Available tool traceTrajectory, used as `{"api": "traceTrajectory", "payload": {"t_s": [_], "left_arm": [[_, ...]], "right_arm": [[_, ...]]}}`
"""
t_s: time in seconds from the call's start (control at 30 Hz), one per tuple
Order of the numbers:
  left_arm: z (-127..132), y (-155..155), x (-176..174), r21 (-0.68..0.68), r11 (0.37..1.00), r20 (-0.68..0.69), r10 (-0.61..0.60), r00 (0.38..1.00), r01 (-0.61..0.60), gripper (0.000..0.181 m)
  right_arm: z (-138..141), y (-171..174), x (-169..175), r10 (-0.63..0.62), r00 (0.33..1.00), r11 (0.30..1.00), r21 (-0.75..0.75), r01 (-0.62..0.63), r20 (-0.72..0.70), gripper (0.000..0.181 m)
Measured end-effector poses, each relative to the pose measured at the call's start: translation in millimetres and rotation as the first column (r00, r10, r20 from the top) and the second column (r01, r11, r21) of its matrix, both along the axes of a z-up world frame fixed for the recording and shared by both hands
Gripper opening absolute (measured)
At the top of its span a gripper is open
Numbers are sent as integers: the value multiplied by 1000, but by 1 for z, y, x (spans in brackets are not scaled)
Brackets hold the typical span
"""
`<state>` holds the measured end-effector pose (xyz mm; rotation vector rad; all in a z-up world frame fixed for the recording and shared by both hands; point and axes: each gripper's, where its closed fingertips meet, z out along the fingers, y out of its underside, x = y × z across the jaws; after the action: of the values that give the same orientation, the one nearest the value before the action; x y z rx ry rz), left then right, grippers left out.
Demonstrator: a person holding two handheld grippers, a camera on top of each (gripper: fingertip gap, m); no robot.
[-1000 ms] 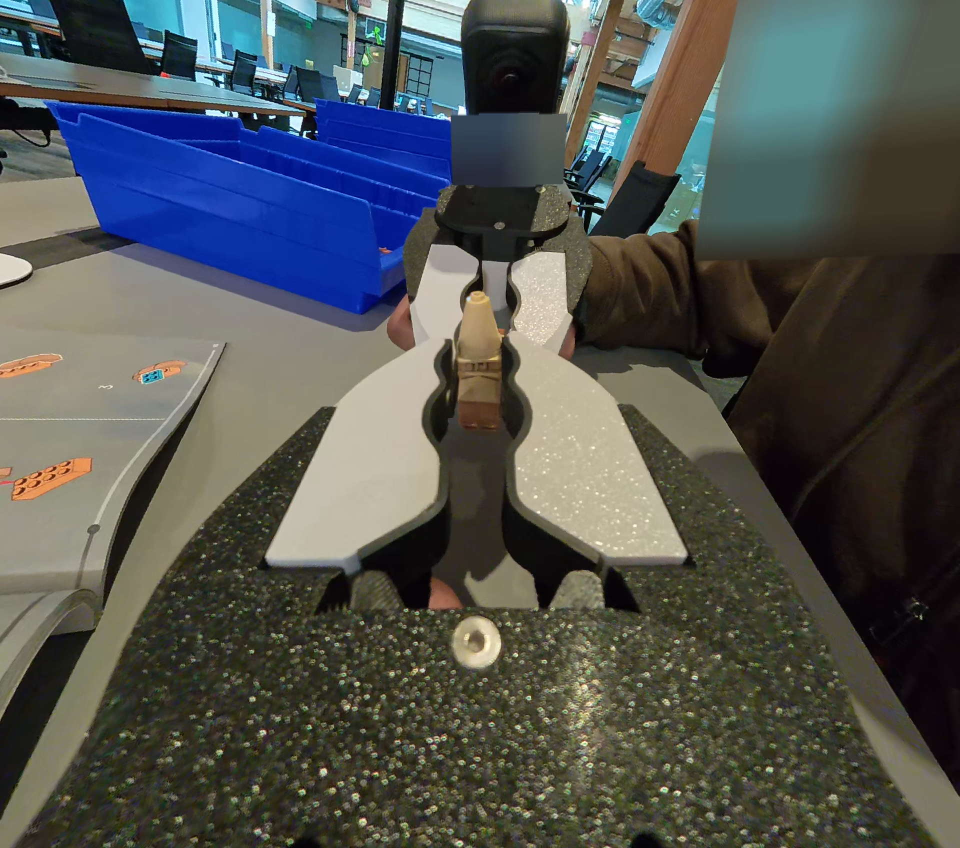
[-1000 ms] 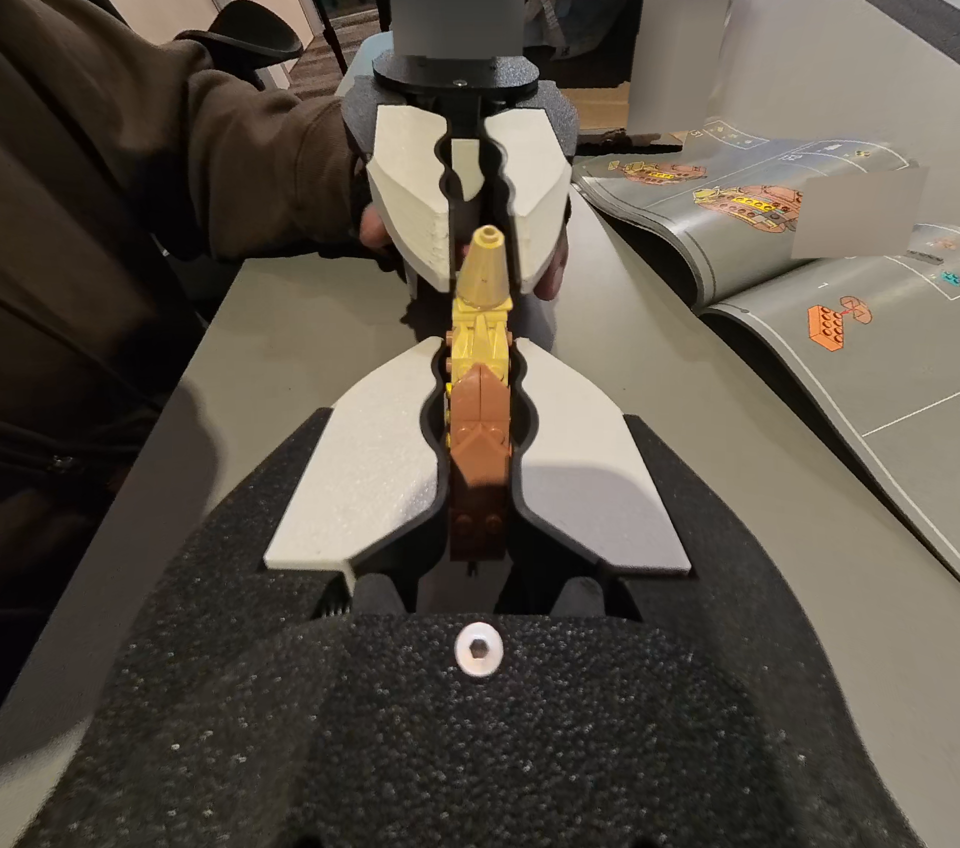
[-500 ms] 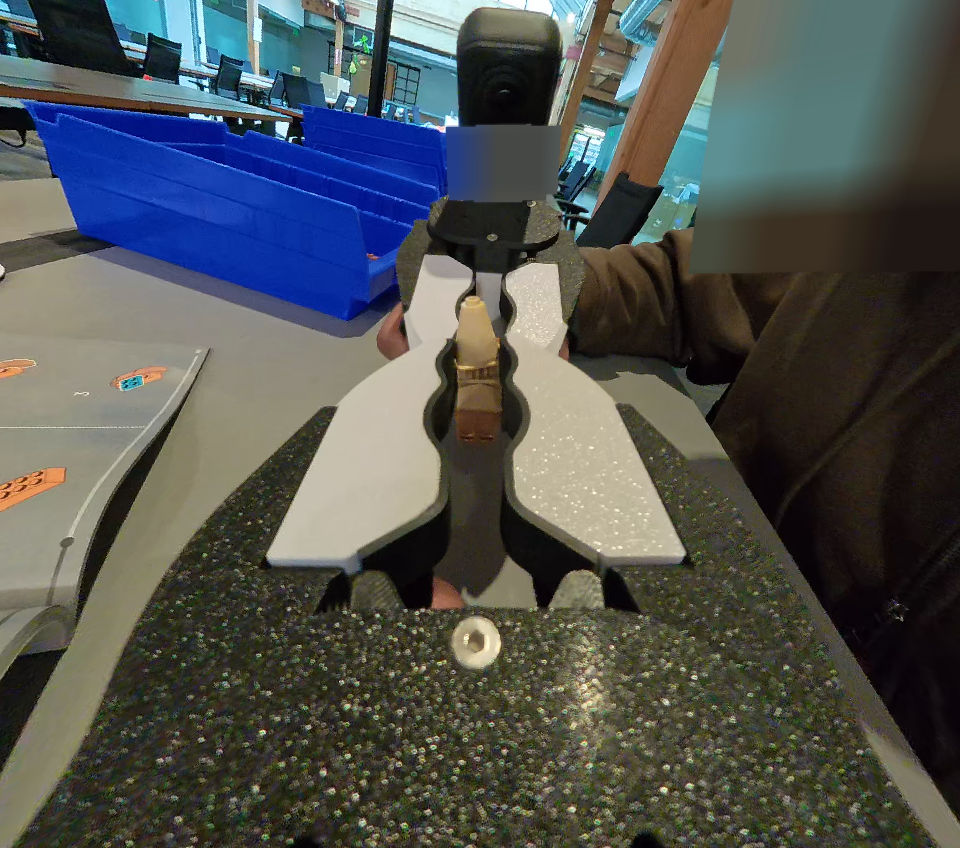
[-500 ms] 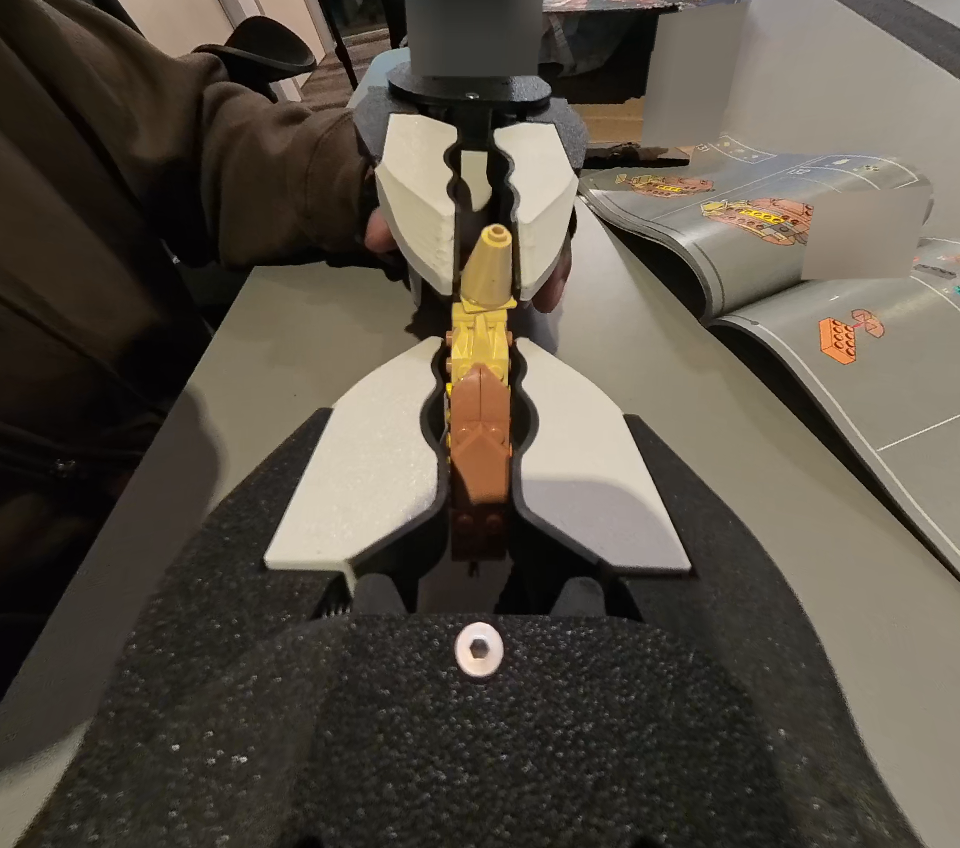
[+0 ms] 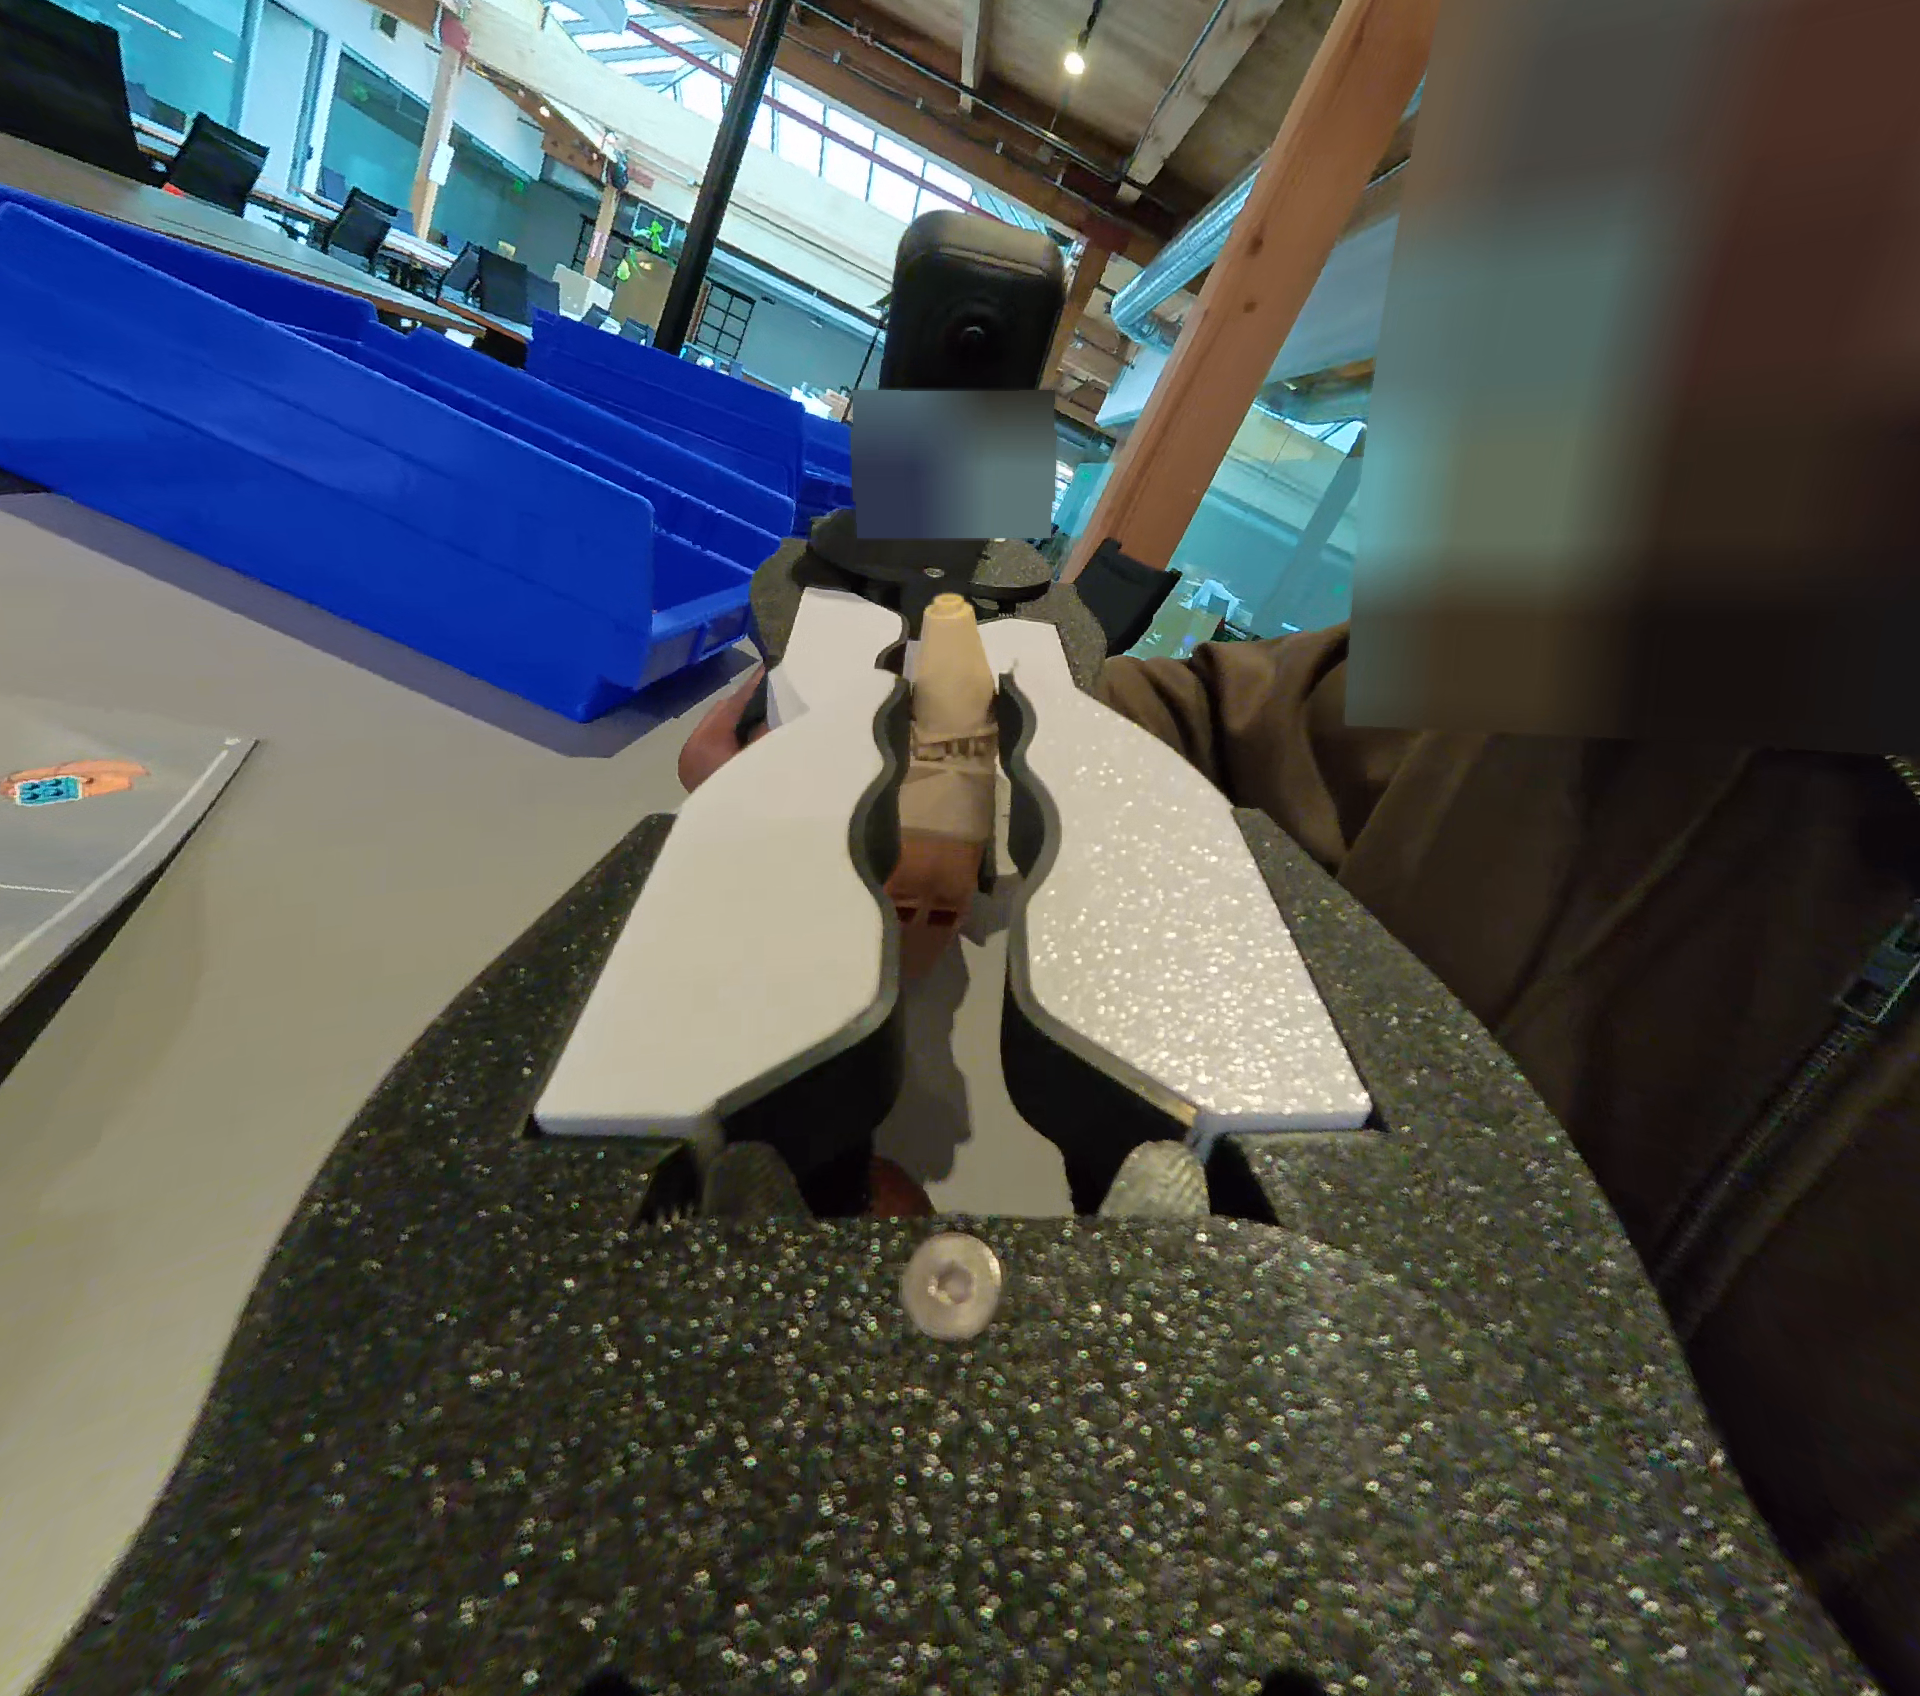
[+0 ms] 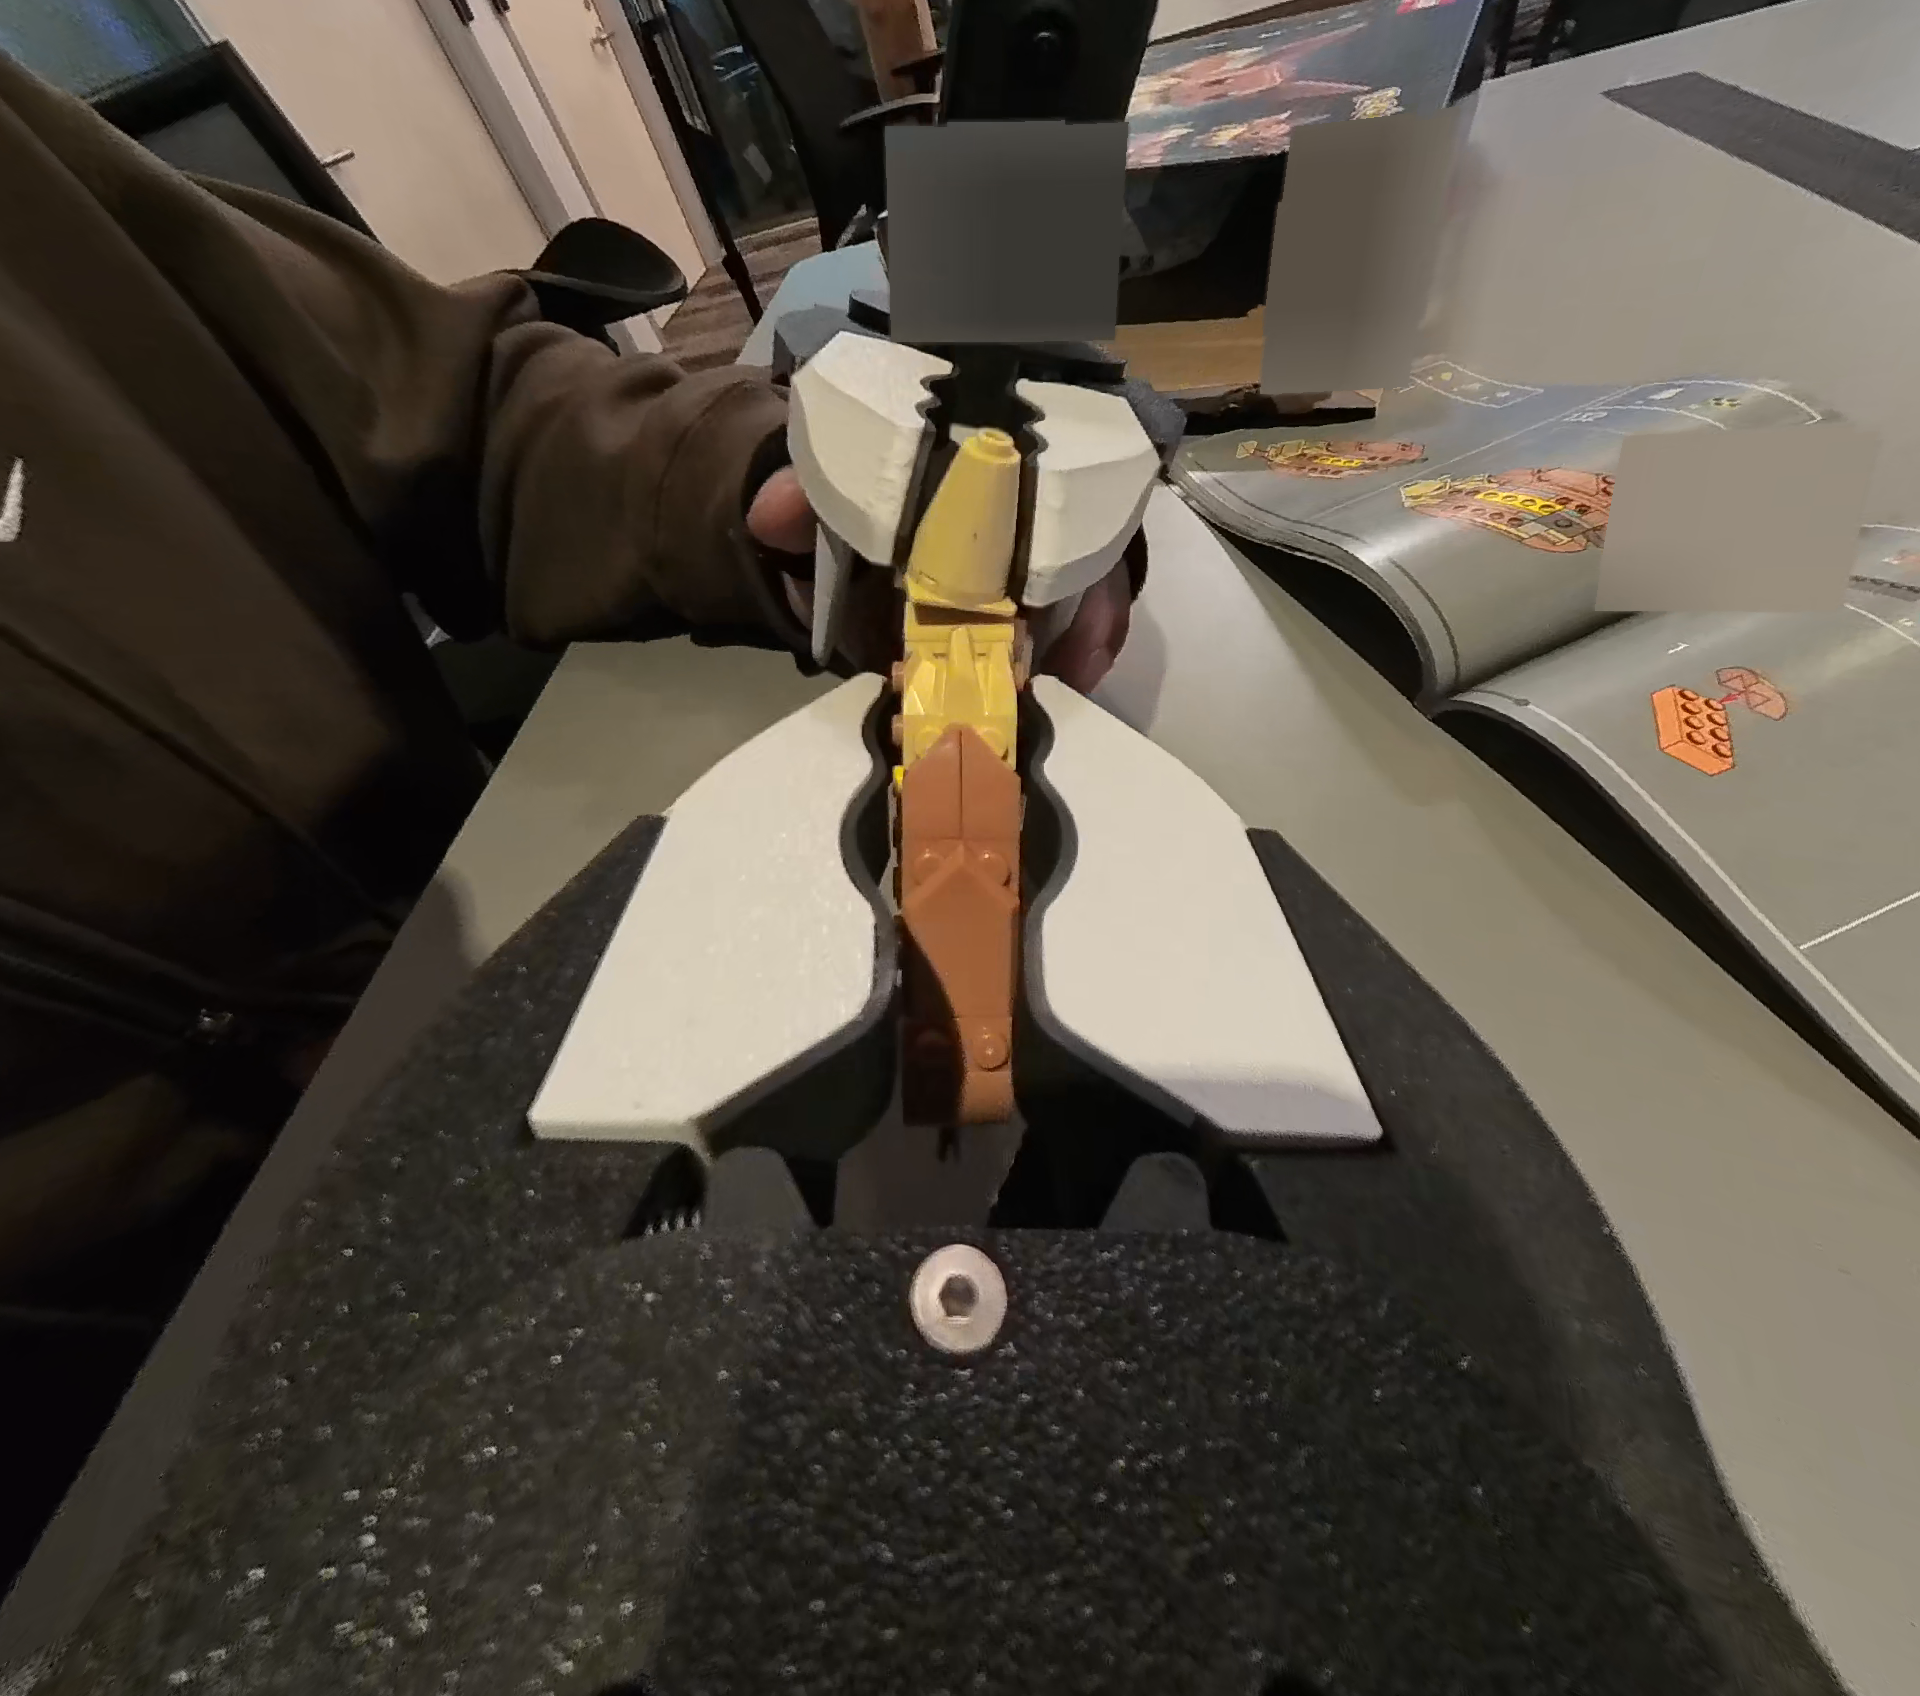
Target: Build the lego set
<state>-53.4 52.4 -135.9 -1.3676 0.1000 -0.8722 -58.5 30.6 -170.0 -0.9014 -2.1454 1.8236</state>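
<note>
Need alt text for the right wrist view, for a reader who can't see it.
The right gripper is shut on a brown and yellow lego piece whose cone tip meets the left gripper facing it. A grey table lies below, with an open instruction booklet at right and a brown sleeve at left.

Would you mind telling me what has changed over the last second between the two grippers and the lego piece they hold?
The two grippers have closed in on each other and tilted upward. The left gripper now sits around the cone tip of the lego piece, which looks more tilted than before. The right gripper stays shut on the lego piece. The instruction booklet and blue bins lie as before.
</note>
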Motion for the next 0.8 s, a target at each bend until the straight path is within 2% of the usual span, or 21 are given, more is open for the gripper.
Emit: {"api": "traceTrajectory", "payload": {"t_s": [0.8], "left_arm": [[11,-2,-3,103,994,33,44,998,-47,16]], "right_arm": [[12,-3,-1,-18,1000,990,-139,19,9,21]]}}
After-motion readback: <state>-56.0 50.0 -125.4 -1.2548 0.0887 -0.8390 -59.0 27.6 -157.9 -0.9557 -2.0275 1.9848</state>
